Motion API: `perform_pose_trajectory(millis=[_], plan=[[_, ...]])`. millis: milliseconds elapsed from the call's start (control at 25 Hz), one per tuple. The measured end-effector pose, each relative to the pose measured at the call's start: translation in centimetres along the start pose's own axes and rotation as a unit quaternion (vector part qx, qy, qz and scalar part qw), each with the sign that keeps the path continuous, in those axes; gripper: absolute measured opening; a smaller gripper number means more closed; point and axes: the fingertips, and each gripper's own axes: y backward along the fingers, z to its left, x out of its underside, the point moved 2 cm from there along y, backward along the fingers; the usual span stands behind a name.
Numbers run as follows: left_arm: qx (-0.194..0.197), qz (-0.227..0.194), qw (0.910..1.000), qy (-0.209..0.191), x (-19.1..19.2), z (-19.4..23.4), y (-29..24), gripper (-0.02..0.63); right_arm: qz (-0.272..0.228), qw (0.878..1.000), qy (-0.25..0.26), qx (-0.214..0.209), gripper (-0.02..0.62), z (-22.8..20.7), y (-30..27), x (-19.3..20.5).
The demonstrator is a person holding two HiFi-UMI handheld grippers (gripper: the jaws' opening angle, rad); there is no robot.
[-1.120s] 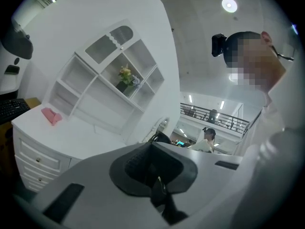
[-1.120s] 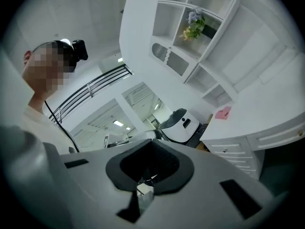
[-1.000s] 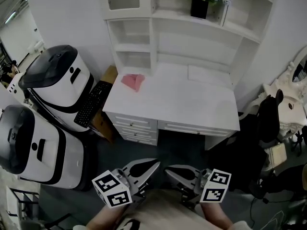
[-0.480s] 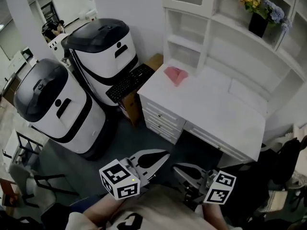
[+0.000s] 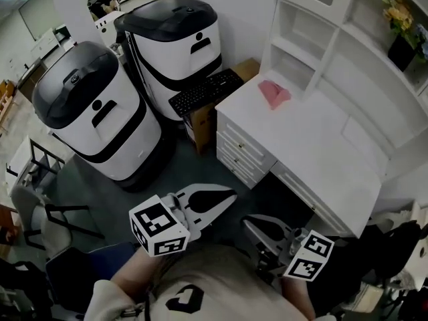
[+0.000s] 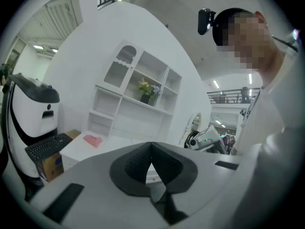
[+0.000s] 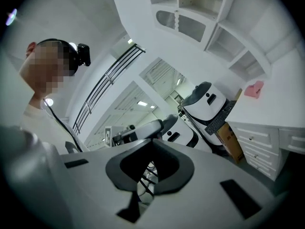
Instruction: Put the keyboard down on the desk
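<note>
The black keyboard [image 5: 206, 91] lies on a cardboard box [image 5: 200, 122] at the left end of the white desk [image 5: 321, 152], in front of a white and black machine. It also shows in the left gripper view as the keyboard [image 6: 47, 146] and in the right gripper view as the keyboard [image 7: 220, 118]. My left gripper [image 5: 231, 194] and right gripper [image 5: 246, 221] are held close to my body, well short of the desk. Both are shut with nothing between the jaws. The left gripper [image 6: 151, 144] points toward the desk, the right gripper [image 7: 153, 142] toward the machines.
Two large white and black machines [image 5: 97, 112] [image 5: 177, 39] stand left of the desk. A pink cloth [image 5: 274, 93] lies on the desktop. A white shelf unit [image 5: 334, 39] with a flower pot [image 5: 404, 45] rises behind. Drawers [image 5: 244, 152] face me. A chair [image 5: 40, 206] stands at left.
The head view has swung left: the desk has slid to the right of the frame and the two machines have come toward the middle. Both grippers stay shut and empty.
</note>
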Motion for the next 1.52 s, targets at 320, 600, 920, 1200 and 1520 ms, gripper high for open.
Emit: perform_pose_trajectory(millis=[320,600,920,1200,1520], plan=[[-0.035,-0.032,0.9988,0.008,-2.0,7.1,2.4,0.012,0.039,0.998,0.038,0.038,0.026,-0.9,-4.6,-0.5],[-0.005,-0.024,0.9994,0.026,-1.4,10.9,3.9,0.012,0.063,0.996,0.033,0.058,0.026,-2.5,-10.5,-0.9],[-0.002,-0.031,0.9990,0.033,-2.5,16.2,6.2,0.012,0.073,0.994,0.030,0.074,0.026,-4.2,-16.3,-1.8],[-0.007,-0.045,0.9973,0.059,-3.2,20.6,8.9,0.012,0.088,0.993,0.011,0.083,0.026,-5.8,-20.5,-2.0],[-0.034,-0.042,0.9961,0.069,-3.1,24.6,11.4,0.012,0.119,0.991,0.001,0.070,0.026,-6.8,-24.9,-1.9]])
